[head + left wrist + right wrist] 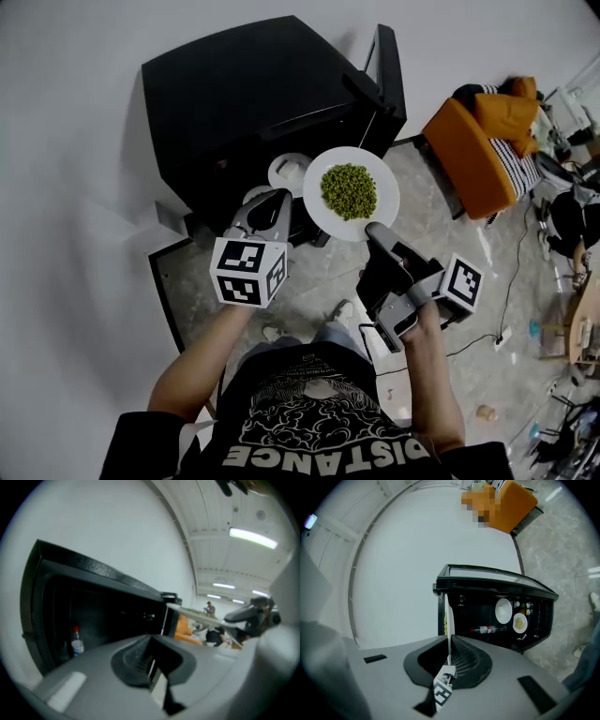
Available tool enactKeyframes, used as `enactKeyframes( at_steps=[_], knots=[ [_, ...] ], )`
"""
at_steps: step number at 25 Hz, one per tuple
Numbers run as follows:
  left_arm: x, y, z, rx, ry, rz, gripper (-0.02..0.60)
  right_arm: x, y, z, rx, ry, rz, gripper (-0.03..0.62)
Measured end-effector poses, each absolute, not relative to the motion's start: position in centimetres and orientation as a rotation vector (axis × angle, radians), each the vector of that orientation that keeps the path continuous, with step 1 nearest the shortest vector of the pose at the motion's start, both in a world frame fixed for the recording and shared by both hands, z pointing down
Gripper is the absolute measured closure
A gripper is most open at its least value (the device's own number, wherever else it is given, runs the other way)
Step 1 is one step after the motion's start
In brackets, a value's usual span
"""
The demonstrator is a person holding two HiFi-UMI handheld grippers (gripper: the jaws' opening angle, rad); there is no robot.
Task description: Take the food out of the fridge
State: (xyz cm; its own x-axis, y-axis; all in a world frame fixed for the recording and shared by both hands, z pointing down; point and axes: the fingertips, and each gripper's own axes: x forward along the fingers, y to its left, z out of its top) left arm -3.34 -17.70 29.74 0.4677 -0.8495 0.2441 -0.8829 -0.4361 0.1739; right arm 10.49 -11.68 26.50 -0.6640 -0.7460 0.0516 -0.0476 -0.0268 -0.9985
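Pinching the rim of a white plate (pixel 386 178) of green peas (pixel 349 190) with the right hand-held gripper (pixel 374 229), out in front of the open black fridge (pixel 234 103). Left hand-held gripper (pixel 272 202) pressed together on nothing, just beside. Seemingly mid carry-out. Next: keep level, find a surface. Deeper in, yet to come out: bottle (pixel 486 630), two dishes (pixel 503 610).

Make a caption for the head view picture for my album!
The right hand-held gripper holds a white plate of green peas by its rim at the open black fridge.
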Motion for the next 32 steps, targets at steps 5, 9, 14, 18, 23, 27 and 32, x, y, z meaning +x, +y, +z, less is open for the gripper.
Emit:
enactKeyframes(
  at_steps=[5, 9, 14, 18, 23, 27, 32],
  knots=[
    [-1.6, -17.7, 30.8, 2.437, -1.480, 0.146, 0.580, 10.6, -13.9, 23.9, -0.774, 1.830, -1.720, 0.582],
    [-0.9, -18.1, 28.9, 2.400, -1.512, 0.134, 0.580, 10.2, -17.3, 20.7, -0.726, 1.835, -1.748, 0.580],
    [-1.7, -17.1, 30.3, 2.324, -1.617, 0.083, 0.580, 8.4, -20.3, 21.5, -0.688, 1.895, -1.785, 0.580],
    [-2.7, -18.3, 28.3, 2.285, -1.676, 0.085, 0.580, 6.4, -24.5, 19.9, -0.658, 1.847, -1.835, 0.580],
    [-3.4, -17.9, 28.7, 2.227, -1.750, 0.057, 0.580, 5.9, -26.5, 20.0, -0.671, 1.847, -1.836, 0.580],
    [-3.6, -17.5, 28.4, 2.199, -1.785, 0.050, 0.580, 5.5, -27.9, 19.9, -0.686, 1.835, -1.843, 0.580],
    [-4.0, -17.5, 27.8, 2.172, -1.815, 0.060, 0.580, 4.4, -29.9, 19.7, -0.680, 1.788, -1.846, 0.580]
  ],
)
